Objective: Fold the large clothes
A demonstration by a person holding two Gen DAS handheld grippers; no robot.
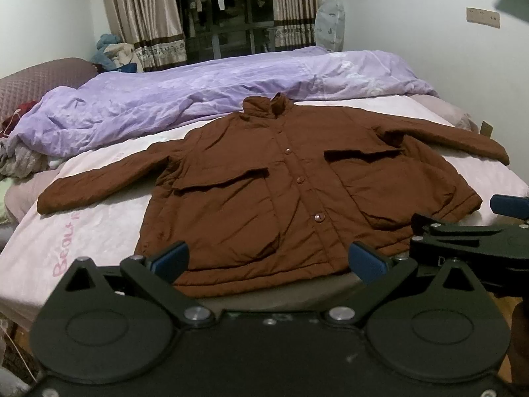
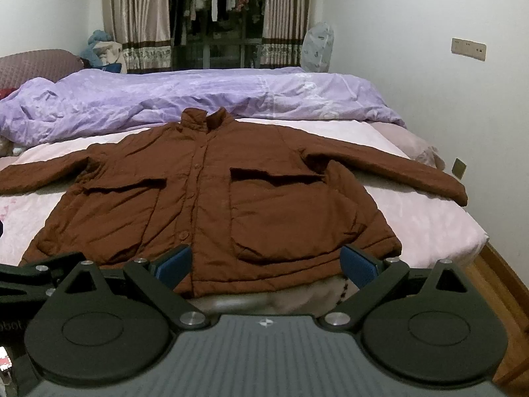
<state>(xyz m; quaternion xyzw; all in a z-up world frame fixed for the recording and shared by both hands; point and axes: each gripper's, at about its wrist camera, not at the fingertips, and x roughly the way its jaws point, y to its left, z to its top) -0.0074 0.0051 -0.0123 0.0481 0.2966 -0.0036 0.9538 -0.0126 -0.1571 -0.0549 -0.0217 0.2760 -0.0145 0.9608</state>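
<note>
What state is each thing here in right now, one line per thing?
Brown jacket: spread flat on the bed, front up, buttoned, sleeves out, unfolded.
Purple duvet: rumpled, bunched behind the jacket.
Curtains: drawn apart.
Left gripper: open, empty.
Right gripper: open, empty.

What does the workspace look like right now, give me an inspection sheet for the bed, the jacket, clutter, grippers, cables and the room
Surface: bed with pale pink sheet, bare at its near right corner.
Job's things: brown jacket lying flat, front up, buttoned, both sleeves spread out, unfolded.
Clutter: purple duvet bunched behind the collar; clothes pile at far left.
Grippers: left gripper open, empty, at the hem; right gripper open, empty, at the hem.
Cables: nothing seen.
Surroundings: curtains, hanging laundry, wall switch plate.
</note>
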